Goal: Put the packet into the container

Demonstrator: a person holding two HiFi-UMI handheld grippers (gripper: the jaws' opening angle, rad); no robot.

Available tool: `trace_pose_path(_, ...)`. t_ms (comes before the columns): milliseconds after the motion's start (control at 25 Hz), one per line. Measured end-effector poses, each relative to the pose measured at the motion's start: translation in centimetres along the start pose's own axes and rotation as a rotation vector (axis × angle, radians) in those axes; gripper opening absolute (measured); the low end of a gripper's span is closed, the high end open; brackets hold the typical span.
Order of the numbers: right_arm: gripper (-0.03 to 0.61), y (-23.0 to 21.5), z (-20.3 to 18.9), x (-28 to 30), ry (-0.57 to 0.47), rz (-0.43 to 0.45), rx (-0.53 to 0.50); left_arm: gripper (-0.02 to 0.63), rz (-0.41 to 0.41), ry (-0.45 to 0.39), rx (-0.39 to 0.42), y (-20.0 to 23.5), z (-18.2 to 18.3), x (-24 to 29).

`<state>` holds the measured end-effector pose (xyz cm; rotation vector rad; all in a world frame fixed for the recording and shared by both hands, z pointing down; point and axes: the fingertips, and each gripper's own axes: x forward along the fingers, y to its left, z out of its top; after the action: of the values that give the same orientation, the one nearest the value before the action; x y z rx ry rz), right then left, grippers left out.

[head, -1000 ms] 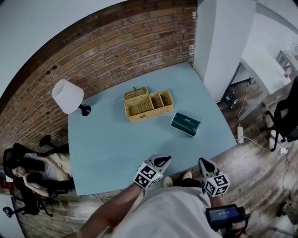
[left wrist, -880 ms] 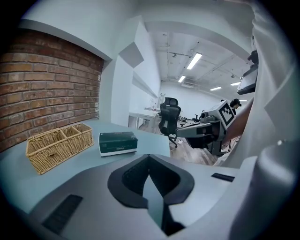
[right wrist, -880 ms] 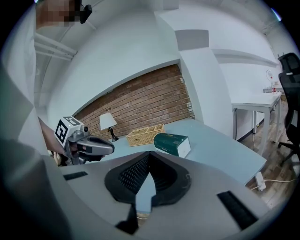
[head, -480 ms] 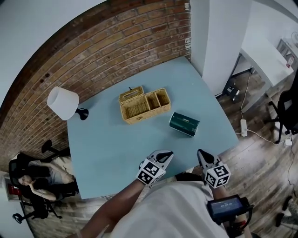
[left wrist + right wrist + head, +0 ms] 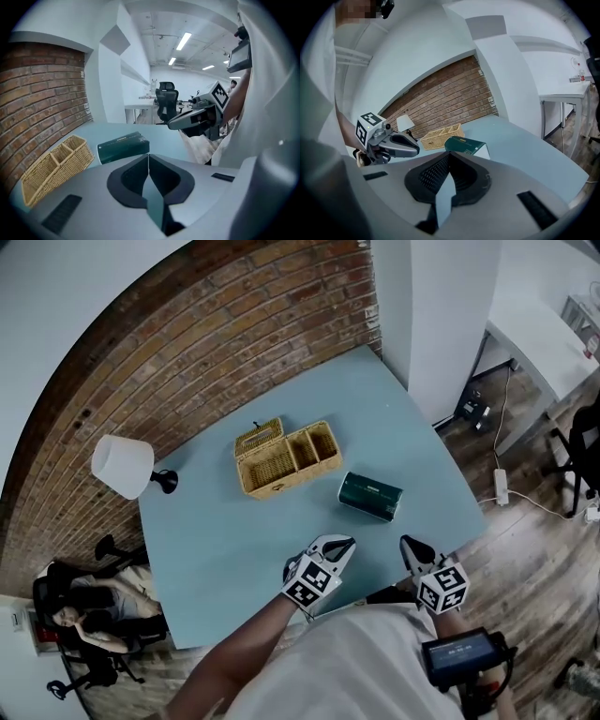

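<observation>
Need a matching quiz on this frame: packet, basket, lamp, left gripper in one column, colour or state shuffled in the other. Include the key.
Things:
1. packet
2. basket
3. lamp
4. left gripper

Colour or state:
A. white shade
B. jaws shut, nothing between them
C. dark green
D. tan wicker, split into compartments

Pairs: 1-C, 2-D, 3-A, 4-B
</observation>
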<state>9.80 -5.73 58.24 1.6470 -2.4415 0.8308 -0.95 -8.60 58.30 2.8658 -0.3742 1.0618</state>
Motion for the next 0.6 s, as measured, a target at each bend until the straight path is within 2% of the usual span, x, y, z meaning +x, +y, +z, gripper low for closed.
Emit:
trace_pose_path(480, 0.008, -1.5, 0.2, 0.8, -0.009, 0.019, 0.058, 0.015, -0.025, 0.125, 0.264, 2.4, 0.9, 3.6)
trace_pose_path(600, 0.008, -1.8, -0.1, 0.5, 0.002, 0.020, 0.069, 0.060, -0.041, 0.152, 0.316, 2.8, 1.1, 4.3)
